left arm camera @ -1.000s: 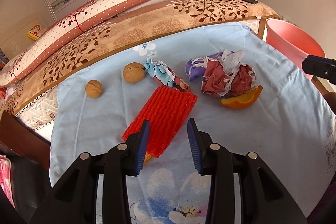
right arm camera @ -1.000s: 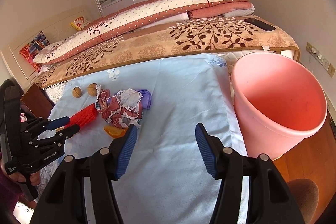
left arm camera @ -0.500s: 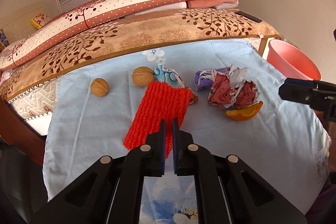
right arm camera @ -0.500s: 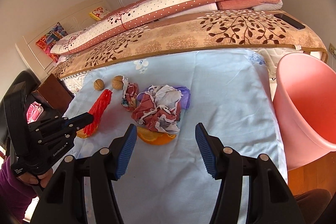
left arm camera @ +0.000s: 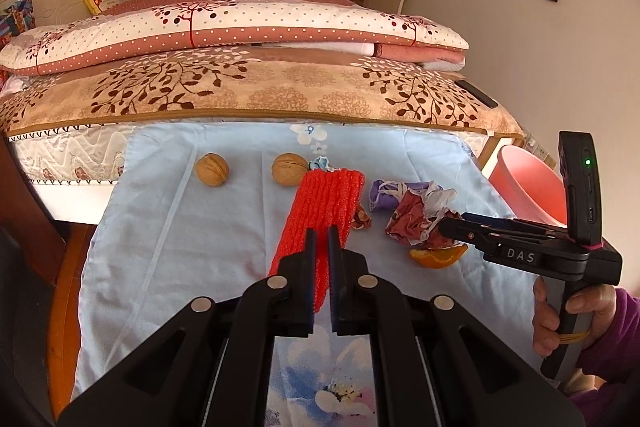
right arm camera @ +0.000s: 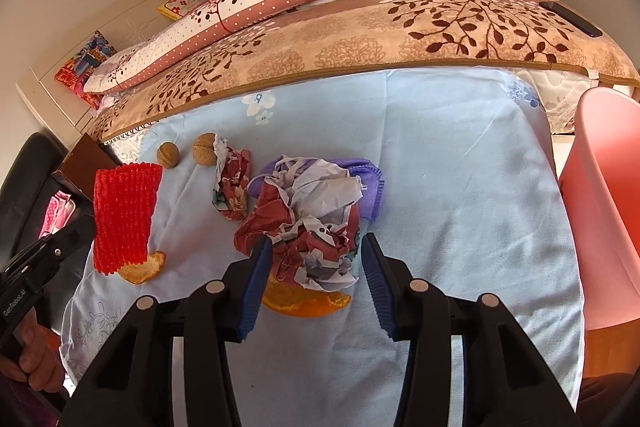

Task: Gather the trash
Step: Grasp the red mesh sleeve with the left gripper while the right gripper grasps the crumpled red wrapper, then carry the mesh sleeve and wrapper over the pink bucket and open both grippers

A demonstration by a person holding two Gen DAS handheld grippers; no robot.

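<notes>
My left gripper (left arm camera: 320,233) is shut on the near end of a red foam net (left arm camera: 326,195). In the right wrist view the red net (right arm camera: 124,215) hangs lifted above the blue cloth (right arm camera: 460,167). My right gripper (right arm camera: 316,247) straddles a crumpled red-and-white paper ball (right arm camera: 312,223), and its jaws are closing around it. The blue pads (right arm camera: 256,279) stand just at the ball's sides. An orange peel (right arm camera: 304,303) lies under the ball's near edge. From the left wrist view the right gripper (left arm camera: 446,225) reaches the paper ball (left arm camera: 416,219) from the right.
A pink bin (right arm camera: 608,207) stands off the cloth's right edge. Two walnuts (right arm camera: 167,155) (right arm camera: 205,154), a small crumpled wrapper (right arm camera: 232,187), a purple cloth (right arm camera: 368,187) and a second peel piece (right arm camera: 140,267) lie on the cloth. Folded quilts are piled behind.
The left gripper went from open to shut on the red net and raised it, uncovering a peel piece. The right gripper swung left from the bin to over the paper ball, jaws narrowing.
</notes>
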